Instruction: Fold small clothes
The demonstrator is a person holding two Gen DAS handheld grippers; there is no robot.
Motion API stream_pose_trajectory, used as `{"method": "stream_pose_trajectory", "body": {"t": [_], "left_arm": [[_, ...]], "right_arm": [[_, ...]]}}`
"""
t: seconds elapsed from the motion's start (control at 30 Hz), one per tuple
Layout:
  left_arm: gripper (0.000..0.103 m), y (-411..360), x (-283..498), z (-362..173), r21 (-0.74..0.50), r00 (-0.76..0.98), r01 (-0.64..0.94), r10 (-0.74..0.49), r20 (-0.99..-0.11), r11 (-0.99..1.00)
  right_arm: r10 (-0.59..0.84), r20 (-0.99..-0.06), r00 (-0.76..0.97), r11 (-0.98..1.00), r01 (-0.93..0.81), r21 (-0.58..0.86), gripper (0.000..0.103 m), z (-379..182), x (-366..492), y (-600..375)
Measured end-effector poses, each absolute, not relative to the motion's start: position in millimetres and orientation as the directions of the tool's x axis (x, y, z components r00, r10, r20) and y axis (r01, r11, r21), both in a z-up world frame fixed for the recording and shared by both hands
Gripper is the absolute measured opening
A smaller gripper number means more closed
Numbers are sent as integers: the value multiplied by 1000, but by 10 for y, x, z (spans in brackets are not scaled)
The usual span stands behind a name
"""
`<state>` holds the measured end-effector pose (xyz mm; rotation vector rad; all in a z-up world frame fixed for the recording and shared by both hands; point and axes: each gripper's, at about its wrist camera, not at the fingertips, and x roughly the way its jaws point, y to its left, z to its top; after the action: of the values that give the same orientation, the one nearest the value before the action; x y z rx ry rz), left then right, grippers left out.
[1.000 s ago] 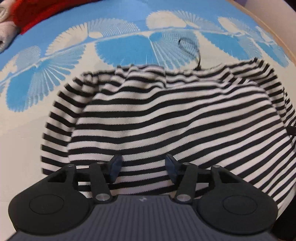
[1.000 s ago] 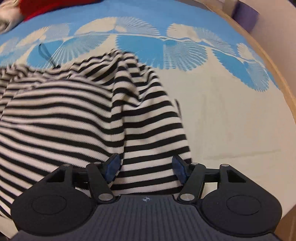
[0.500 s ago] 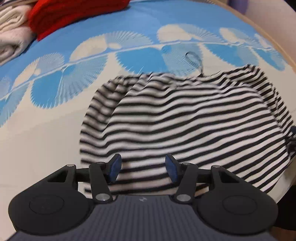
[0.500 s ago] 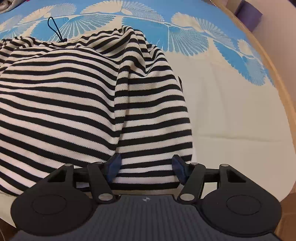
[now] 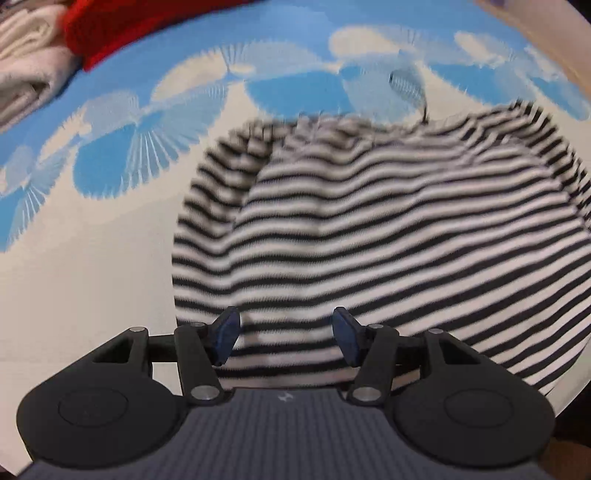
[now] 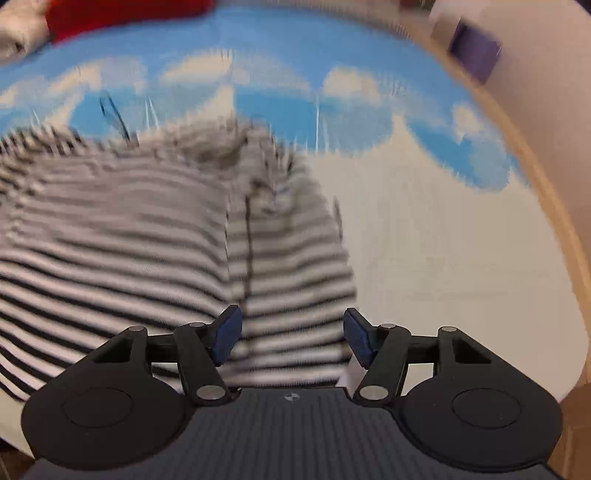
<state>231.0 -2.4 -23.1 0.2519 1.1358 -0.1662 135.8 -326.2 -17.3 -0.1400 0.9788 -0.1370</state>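
Observation:
A black-and-white striped garment [image 5: 388, 236] lies bunched on the blue-and-cream patterned cloth [image 5: 92, 258] covering the table. It also fills the left half of the right wrist view [image 6: 147, 243]. A thin black cord loop [image 5: 410, 88] sticks out past its far edge. My left gripper [image 5: 286, 338] is open over the garment's near edge, toward its left side. My right gripper [image 6: 291, 338] is open over the garment's near right corner. Neither holds cloth. Both views are blurred by motion.
A red folded garment [image 5: 147, 26] and a cream folded one [image 5: 26, 77] lie at the far left. The wooden table rim [image 6: 561, 221] curves along the right, with a purple box [image 6: 476, 51] beyond it.
Both grippers have pulled back and shifted, staying open. In the left view the garment has slid rightward and more bare cloth shows on the left. The right view has tilted up, showing the far edge.

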Motion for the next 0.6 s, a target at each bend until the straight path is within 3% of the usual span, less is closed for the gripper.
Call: {"method": "stream_pose_trajectory", "body": {"t": [0.3, 0.47, 0.6], "left_arm": [[61, -82, 2008, 238, 223, 680, 227, 9, -733, 948], [58, -25, 1818, 508, 148, 675, 93, 47, -736, 984], [54, -38, 1392, 662, 66, 711, 38, 19, -703, 997]], "right_arm": [[-104, -570, 815, 990, 31, -136, 64, 691, 997, -3277], [-69, -587, 806, 991, 124, 54, 65, 705, 898, -3397], [-61, -583, 810, 992, 112, 51, 65, 636, 835, -3288]]}}
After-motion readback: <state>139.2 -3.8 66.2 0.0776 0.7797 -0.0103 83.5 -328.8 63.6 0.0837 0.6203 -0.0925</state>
